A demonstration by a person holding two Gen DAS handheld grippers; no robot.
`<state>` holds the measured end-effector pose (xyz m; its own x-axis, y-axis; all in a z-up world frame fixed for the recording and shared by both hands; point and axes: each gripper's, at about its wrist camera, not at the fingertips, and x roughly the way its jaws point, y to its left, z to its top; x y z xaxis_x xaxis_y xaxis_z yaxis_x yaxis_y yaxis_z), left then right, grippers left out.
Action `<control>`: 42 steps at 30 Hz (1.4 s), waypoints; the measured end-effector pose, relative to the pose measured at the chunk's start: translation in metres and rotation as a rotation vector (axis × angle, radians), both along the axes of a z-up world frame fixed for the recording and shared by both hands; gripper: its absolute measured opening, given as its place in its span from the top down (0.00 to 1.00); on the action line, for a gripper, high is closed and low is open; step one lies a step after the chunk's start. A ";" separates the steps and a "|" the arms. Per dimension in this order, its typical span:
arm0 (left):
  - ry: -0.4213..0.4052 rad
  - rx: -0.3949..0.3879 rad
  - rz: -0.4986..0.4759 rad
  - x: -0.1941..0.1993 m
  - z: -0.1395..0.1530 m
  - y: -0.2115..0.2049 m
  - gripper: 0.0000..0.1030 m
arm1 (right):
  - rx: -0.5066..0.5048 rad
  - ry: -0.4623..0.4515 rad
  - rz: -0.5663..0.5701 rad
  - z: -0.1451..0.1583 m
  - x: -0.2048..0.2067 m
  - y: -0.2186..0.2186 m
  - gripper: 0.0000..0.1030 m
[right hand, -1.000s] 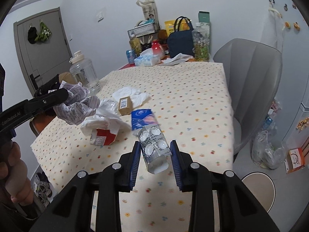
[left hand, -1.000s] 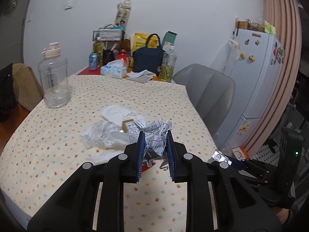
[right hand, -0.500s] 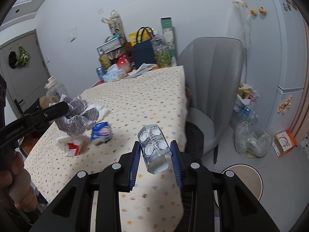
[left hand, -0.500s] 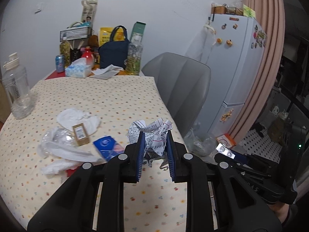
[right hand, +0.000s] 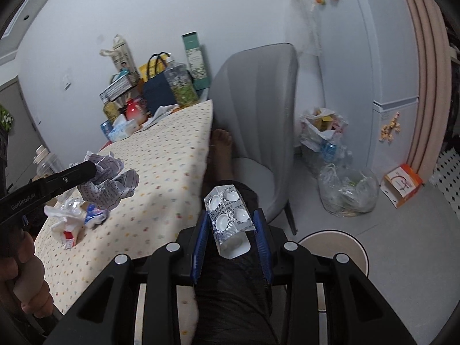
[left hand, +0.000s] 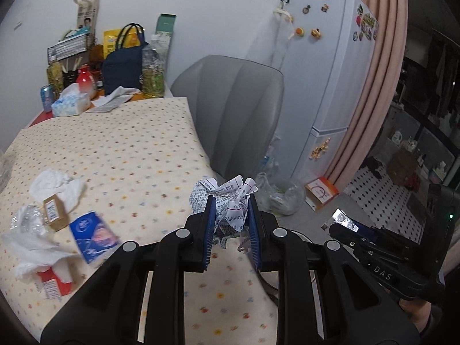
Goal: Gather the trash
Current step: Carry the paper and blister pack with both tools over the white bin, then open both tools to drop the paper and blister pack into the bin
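Left gripper (left hand: 231, 215) clamped narrow on a crumpled printed leaflet (left hand: 227, 201); right gripper (right hand: 231, 230) closed on a blister pack (right hand: 228, 215), pads pressing its two long edges. Both swung away from the middle of the dotted tablecloth (left hand: 129, 149) since a second ago, now out over the table's edge toward the grey chair (left hand: 238, 109) and the floor beyond. Meaning for the task, at a guess: pickup finished for these two pieces, carry under way, probably toward the clear trash bag (right hand: 348, 192) or the round bin (right hand: 339, 247) on the floor. Still left on the cloth: white tissues (left hand: 56, 181), a small brown box (left hand: 53, 211), a blue packet (left hand: 92, 230), a red-and-white carton (left hand: 51, 281). Blister pack held lengthwise along the fingers, long axis running forward and away from the camera, far end tipped up, blister side facing upward, near foil end hanging toward the wrist. Leaflet a ball, no clear long axis, loose strips sticking up past the fingertips.
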<state>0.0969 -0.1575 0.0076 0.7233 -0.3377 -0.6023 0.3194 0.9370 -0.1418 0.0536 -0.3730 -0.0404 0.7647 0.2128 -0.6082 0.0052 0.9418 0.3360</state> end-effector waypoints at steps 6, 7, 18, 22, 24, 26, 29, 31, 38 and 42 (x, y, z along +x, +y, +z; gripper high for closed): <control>0.038 0.010 -0.062 0.018 -0.015 -0.037 0.79 | 0.017 0.039 -0.087 -0.022 0.004 -0.044 0.68; 0.044 0.012 -0.072 0.021 -0.017 -0.044 0.79 | 0.019 0.043 -0.097 -0.025 0.005 -0.049 0.68; 0.103 0.044 -0.162 0.048 -0.041 -0.111 0.79 | 0.060 0.099 -0.219 -0.073 0.022 -0.112 0.37; 0.129 0.056 -0.193 0.053 -0.050 -0.132 0.79 | 0.081 0.104 -0.262 -0.083 0.015 -0.131 0.36; 0.141 0.061 -0.210 0.055 -0.055 -0.142 0.79 | 0.075 0.110 -0.279 -0.086 0.010 -0.138 0.36; 0.151 0.064 -0.225 0.056 -0.059 -0.153 0.79 | 0.070 0.115 -0.299 -0.087 0.002 -0.148 0.36; 0.173 0.063 -0.252 0.058 -0.066 -0.169 0.79 | 0.063 0.115 -0.331 -0.086 -0.010 -0.160 0.36; 0.181 0.066 -0.271 0.058 -0.069 -0.181 0.79 | 0.060 0.112 -0.353 -0.085 -0.018 -0.168 0.36; 0.209 0.072 -0.330 0.060 -0.080 -0.218 0.78 | 0.050 0.102 -0.425 -0.079 -0.041 -0.194 0.36; 0.221 0.056 -0.351 0.066 -0.082 -0.228 0.41 | 0.047 0.104 -0.441 -0.078 -0.043 -0.198 0.36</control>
<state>0.1624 -0.3859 -0.0744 0.4213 -0.5030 -0.7547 0.5880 0.7850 -0.1950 0.0108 -0.5711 -0.1186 0.7238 -0.0904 -0.6841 0.4383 0.8259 0.3546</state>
